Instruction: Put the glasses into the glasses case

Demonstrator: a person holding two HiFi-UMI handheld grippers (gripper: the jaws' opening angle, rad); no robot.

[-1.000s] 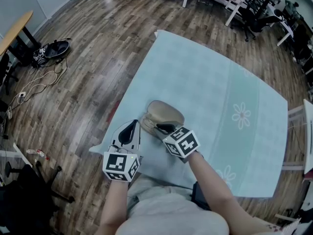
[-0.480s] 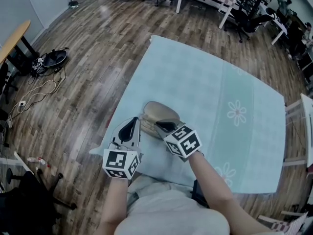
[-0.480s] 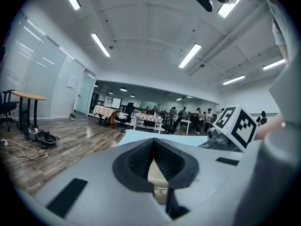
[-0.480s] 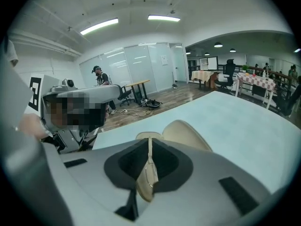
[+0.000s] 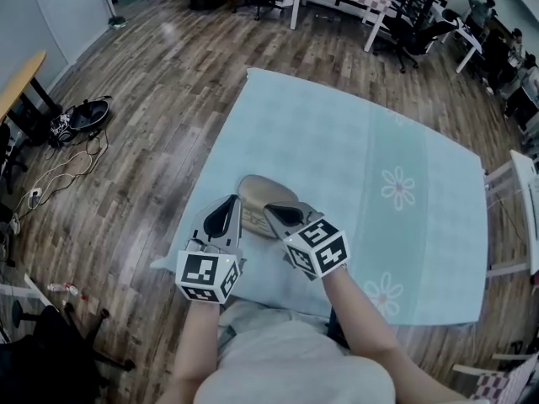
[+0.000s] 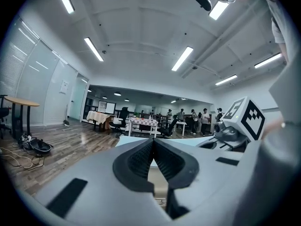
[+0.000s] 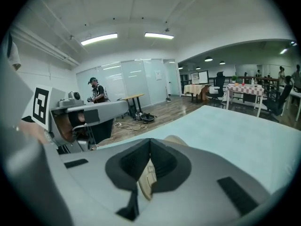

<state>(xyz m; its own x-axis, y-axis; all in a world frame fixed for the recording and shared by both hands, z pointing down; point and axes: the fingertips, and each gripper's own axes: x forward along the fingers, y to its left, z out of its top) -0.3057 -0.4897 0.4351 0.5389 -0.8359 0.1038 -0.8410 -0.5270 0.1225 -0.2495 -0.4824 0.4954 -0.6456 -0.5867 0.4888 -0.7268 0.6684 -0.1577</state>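
As things lie now: we have the glasses case [image 5: 263,194] low and centre in the head view, lying on the pale blue surface [image 5: 379,141] close to its lower-left edge, with both tools at the case's lower side.
Glasses: we find them in no view. They may be inside the case or hidden under the tools, and we cannot tell which.
Left gripper [image 5: 226,213]: it sits just left of the case. Its fingers [image 6: 138,161] meet at the tips with nothing gripped, and only a tan patch shows through the slot behind them.
Right gripper [image 5: 280,215]: it sits over the case's lower rim. Its fingers [image 7: 129,166] meet at the tips, and a tan stitched edge of the case lies in the slot between them, so we judge they are clamped on that edge.
Risk, case dragged: nothing pins the case's body. A pull or lift on the pinched edge could slide the whole case instead of moving only the lid.
Risk, fall: the case lies near the lower-left edge, so a drag that way could tip it onto the wooden floor [image 5: 168,99].
Risk, slipped grip: the hold is on a thin edge, and a twist could let it pop free.
Risk, glasses pinched: if they are inside and sit crooked, pressing the lid down could trap an arm or a lens.
Risk, collision: the two tools are nearly touching, so a sideways move by either could knock the other.
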